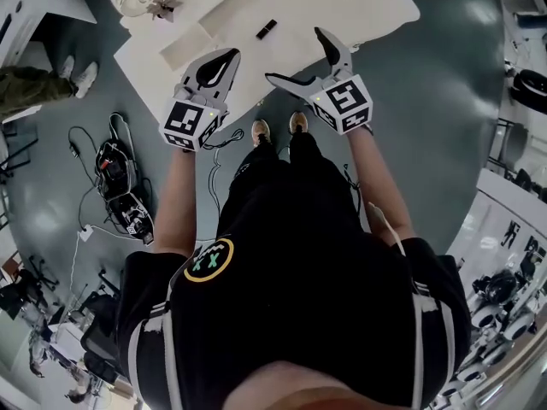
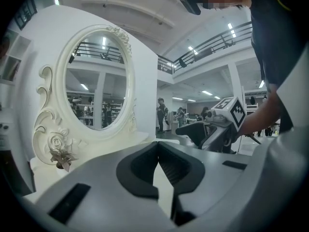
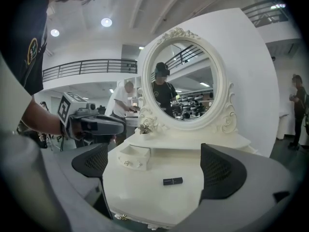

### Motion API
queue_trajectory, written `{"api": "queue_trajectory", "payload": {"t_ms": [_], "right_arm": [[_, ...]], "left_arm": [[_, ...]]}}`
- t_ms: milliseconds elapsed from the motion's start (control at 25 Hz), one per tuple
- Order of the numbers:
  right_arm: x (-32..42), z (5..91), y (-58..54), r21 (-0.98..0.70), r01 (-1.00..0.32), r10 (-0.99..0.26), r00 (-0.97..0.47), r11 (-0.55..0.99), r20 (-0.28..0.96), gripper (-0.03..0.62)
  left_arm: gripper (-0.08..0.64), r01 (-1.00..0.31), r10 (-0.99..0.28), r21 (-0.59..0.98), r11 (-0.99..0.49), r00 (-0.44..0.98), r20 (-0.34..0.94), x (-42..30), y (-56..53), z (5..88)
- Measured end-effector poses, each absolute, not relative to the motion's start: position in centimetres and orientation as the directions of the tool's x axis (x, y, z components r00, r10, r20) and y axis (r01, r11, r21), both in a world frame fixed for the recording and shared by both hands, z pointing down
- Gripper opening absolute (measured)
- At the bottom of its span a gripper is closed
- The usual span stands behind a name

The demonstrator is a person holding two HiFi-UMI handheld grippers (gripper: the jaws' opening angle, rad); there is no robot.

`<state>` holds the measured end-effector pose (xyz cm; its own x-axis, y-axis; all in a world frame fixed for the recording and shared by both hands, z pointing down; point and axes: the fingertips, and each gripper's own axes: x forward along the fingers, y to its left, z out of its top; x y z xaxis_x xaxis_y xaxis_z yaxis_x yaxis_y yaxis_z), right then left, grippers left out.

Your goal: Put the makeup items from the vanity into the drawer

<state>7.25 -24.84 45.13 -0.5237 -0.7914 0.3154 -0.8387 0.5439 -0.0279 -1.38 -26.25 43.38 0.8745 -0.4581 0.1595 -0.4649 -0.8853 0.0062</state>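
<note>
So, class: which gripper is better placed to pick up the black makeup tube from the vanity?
Probably right. The right gripper is open, with the black makeup tube framed ahead between its jaws; the left gripper is shut and faces the mirror instead.

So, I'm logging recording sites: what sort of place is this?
Probably a big lab hall, not a home: the white vanity stands on grey floor, a railed mezzanine runs overhead, cabled equipment lies nearby.

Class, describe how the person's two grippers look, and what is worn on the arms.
The left gripper and right gripper are pale grey with black textured pads lining the fingers. Each carries a white cube printed with black square markers. The person wears a black short-sleeved top with white-striped sleeves.
</note>
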Motion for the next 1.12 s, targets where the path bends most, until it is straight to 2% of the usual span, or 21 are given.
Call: {"api": "queue_trajectory", "payload": {"t_ms": [520, 1120], "right_arm": [[7.4, 48.9, -28.8, -0.029, -0.797, -0.743, -0.575, 0.604, 0.343, 0.598], [8.3, 60.4, -36.7, -0.033, -0.823, -0.704, -0.505, 0.567, 0.5, 0.598]], "left_arm": [[0.02, -0.553, -0.541, 0.015, -0.833, 0.82, 0.186, 0.2, -29.2, 45.1], [0.02, -0.588, -0.57, 0.022, -0.808, 0.792, 0.219, 0.0, -31.4, 46.0]]}}
